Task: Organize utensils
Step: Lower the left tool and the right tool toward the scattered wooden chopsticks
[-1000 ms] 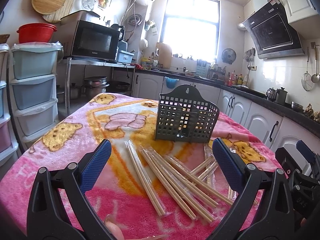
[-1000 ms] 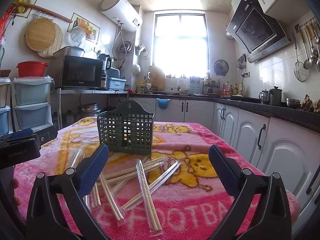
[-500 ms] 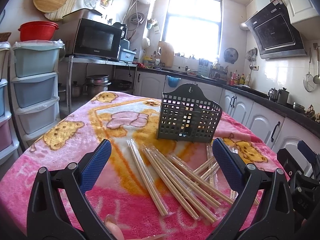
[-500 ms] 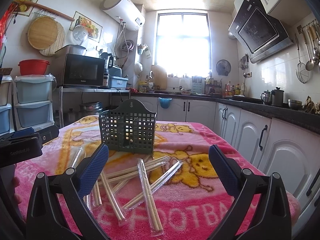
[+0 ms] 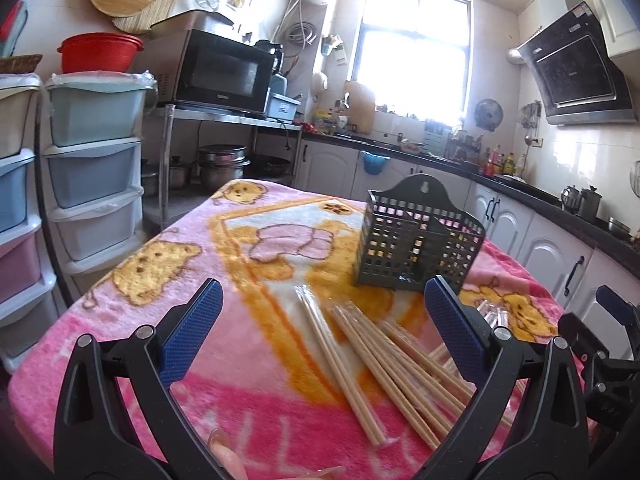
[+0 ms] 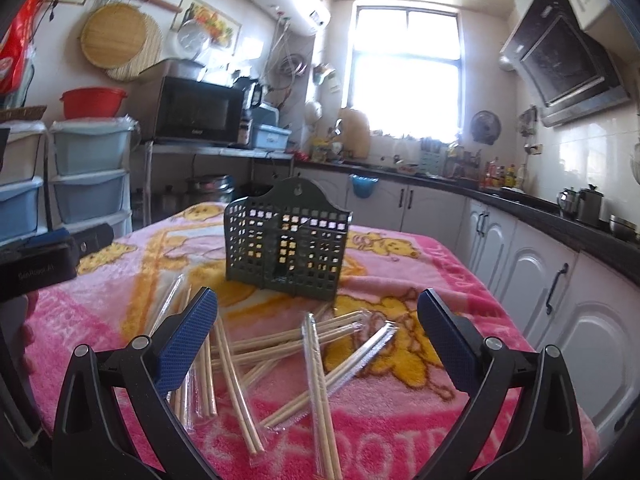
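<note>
A dark green perforated utensil holder point(image 5: 416, 240) stands upright on the pink blanket-covered table point(image 5: 160, 320); it also shows in the right wrist view point(image 6: 286, 246). Several pairs of wooden chopsticks in clear wrappers point(image 5: 384, 364) lie scattered in front of it, also in the right wrist view point(image 6: 280, 356). My left gripper point(image 5: 322, 328) is open and empty, hovering above the chopsticks' left side. My right gripper point(image 6: 316, 340) is open and empty above the chopstick pile, short of the holder.
Stacked plastic drawers point(image 5: 92, 168) stand left of the table. A microwave point(image 5: 220, 72) sits on a metal rack behind. White cabinets and a dark counter point(image 6: 560, 248) run along the right. The other gripper shows at the right edge of the left wrist view point(image 5: 612, 340).
Both grippers have moved slightly forward and closer to the holder and chopsticks. The left view has swung a little to the left. Both stay open; nothing was picked up.
</note>
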A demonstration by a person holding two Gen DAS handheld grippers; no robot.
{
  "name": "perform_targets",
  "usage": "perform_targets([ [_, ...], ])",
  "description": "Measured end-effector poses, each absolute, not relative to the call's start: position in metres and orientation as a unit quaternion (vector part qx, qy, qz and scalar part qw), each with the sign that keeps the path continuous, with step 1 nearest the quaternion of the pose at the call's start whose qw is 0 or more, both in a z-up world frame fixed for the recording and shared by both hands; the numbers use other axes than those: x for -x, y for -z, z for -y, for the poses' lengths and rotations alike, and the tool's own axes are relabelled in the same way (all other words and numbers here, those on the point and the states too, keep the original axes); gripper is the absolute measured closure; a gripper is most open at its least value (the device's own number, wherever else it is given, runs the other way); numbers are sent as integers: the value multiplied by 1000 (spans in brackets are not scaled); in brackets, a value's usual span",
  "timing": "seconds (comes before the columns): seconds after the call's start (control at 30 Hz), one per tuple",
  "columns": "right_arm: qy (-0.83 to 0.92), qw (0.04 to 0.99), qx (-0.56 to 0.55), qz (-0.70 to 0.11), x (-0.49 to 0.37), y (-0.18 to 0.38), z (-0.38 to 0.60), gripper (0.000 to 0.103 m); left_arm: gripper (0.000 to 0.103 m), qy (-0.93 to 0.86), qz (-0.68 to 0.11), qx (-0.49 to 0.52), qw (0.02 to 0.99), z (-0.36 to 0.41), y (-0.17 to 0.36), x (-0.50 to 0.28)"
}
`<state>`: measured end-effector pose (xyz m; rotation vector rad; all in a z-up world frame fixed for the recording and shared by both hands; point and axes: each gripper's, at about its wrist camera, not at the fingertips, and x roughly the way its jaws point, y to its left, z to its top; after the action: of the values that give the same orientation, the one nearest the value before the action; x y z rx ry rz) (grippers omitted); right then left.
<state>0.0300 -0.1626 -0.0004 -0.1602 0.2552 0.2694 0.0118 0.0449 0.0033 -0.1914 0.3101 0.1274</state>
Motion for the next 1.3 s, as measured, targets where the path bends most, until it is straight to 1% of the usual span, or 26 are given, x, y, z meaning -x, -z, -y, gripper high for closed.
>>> perform_targets([
  [0.4, -183, 961, 91, -186, -75, -6, 149, 6, 10, -61, -201, 101, 972, -72, -16, -52],
  [0.5, -189, 957, 87, -203, -88, -7, 151, 9, 10, -56, -223, 103, 968, -73, -15, -67],
  [0.63, -196, 947, 89, -238, -109, -2, 152, 23, 10, -38, -241, 101, 964, -73, -15, -87],
  [0.7, -204, 939, 87, -264, -122, 2, 152, 27, 10, -37, -263, 103, 959, -75, -14, -101],
  [0.73, -206, 934, 89, -277, -129, 5, 152, 34, 10, -35, -274, 105, 955, -76, -12, -108],
  [0.8, -208, 928, 94, -293, -140, 9, 151, 39, 10, -32, -292, 111, 950, -80, -8, -122],
  [0.83, -210, 924, 95, -305, -148, 12, 151, 43, 10, -26, -298, 113, 948, -82, -5, -127],
  [0.93, -216, 909, 103, -340, -165, 20, 148, 47, 10, -20, -329, 119, 937, -89, 7, -146],
  [0.97, -219, 901, 112, -358, -173, 25, 145, 51, 10, -20, -339, 122, 933, -92, 10, -151],
  [1.03, -222, 892, 125, -373, -182, 31, 141, 54, 11, -13, -351, 132, 927, -95, 16, -159],
  [1.07, -223, 889, 129, -379, -185, 33, 139, 56, 13, -10, -355, 138, 925, -96, 19, -162],
  [1.2, -229, 871, 144, -410, -201, 43, 133, 57, 23, 4, -384, 158, 910, -101, 31, -179],
  [1.27, -233, 864, 145, -422, -207, 48, 130, 61, 31, 14, -397, 171, 902, -103, 37, -185],
  [1.3, -233, 861, 146, -427, -210, 49, 130, 61, 33, 20, -407, 183, 895, -104, 41, -189],
])
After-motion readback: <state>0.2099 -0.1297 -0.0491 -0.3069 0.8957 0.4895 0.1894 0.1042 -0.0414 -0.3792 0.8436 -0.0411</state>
